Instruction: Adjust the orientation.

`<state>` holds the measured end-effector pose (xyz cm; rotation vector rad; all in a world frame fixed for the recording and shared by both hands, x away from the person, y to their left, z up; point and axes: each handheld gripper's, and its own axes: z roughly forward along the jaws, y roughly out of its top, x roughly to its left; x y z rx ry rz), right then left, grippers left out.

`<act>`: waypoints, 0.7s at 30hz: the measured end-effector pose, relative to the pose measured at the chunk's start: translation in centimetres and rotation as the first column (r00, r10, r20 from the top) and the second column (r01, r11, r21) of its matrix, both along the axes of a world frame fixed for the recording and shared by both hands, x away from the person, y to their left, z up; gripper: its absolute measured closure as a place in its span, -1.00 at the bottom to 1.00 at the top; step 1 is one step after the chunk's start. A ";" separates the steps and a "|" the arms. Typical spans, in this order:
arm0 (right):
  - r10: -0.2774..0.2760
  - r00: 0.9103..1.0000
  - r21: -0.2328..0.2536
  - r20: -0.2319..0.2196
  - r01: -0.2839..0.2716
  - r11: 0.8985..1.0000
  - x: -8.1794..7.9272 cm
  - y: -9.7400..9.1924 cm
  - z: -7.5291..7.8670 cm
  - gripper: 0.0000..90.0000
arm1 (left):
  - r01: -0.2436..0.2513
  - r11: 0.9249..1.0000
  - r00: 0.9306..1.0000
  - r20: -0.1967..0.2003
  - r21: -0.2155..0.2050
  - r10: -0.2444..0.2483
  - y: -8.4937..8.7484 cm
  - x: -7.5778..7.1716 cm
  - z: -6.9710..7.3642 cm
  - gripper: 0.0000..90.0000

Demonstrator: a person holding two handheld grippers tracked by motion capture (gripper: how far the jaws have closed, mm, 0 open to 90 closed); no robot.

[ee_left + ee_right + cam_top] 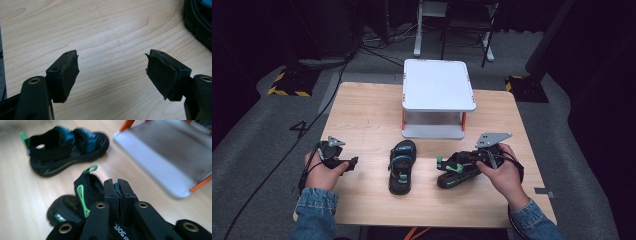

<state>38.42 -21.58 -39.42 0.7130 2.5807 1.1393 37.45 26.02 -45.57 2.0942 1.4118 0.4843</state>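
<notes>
We have a pair of small black sandals on a wooden table [362, 107], with a white two-tier shoe rack [438, 85] standing at its far edge. Our right gripper [472, 159] is clenched on a strap of the right-hand sandal [454, 172]: in the right gripper view the two black jaws stand pressed together with a sliver of blue strap pinched between them, and the sandal's heel, with its green pull loop [90, 168], sits just beyond the tips. That sandal lies tilted on its side at the near right of the table, well short of the rack. The other sandal [402, 165] rests upright on its sole near the middle of the table, toe pointing toward us, apart from both grippers.

Our left gripper [353, 162] hovers at the near left with its jaws released and spread wide; bare wood shows between them in the left gripper view, with the edge of the middle sandal [200, 22] off to the right.

We judge the step in hand to be the pick-up of the right-hand sandal, grip just secured. The next move likely calls for lifting it clear of the table and carrying it far and left to a rack shelf, keeping the strap from slipping since the hold is thin.
</notes>
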 end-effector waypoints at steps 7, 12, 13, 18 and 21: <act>0.012 0.990 -0.082 -0.143 -0.024 0.996 -1.8 -1.6 0.2 0.93 | 0.032 0.999 0.999 0.008 -0.003 -0.032 -1.0 1.0 0.1 -0.42; 0.007 0.973 -0.158 -0.232 -0.045 0.986 -2.8 -1.8 -0.4 0.93 | 0.044 0.999 0.999 0.005 -0.003 -0.044 -1.6 1.6 0.1 -0.42; 0.008 0.968 -0.170 -0.252 -0.052 0.984 -3.0 -1.8 -0.6 0.93 | 0.052 0.999 0.999 0.006 -0.002 -0.052 -1.6 1.7 0.1 -0.42; 0.001 0.964 -0.184 -0.266 -0.052 0.982 -3.4 -1.8 -0.7 0.90 | 0.058 0.998 0.998 0.003 -0.011 -0.058 -1.9 2.2 0.0 -0.42; -0.014 0.965 -0.177 -0.261 -0.034 0.984 -3.5 -2.0 -0.5 0.62 | 0.062 0.998 0.998 0.003 -0.011 -0.062 -2.0 2.3 -0.1 -0.42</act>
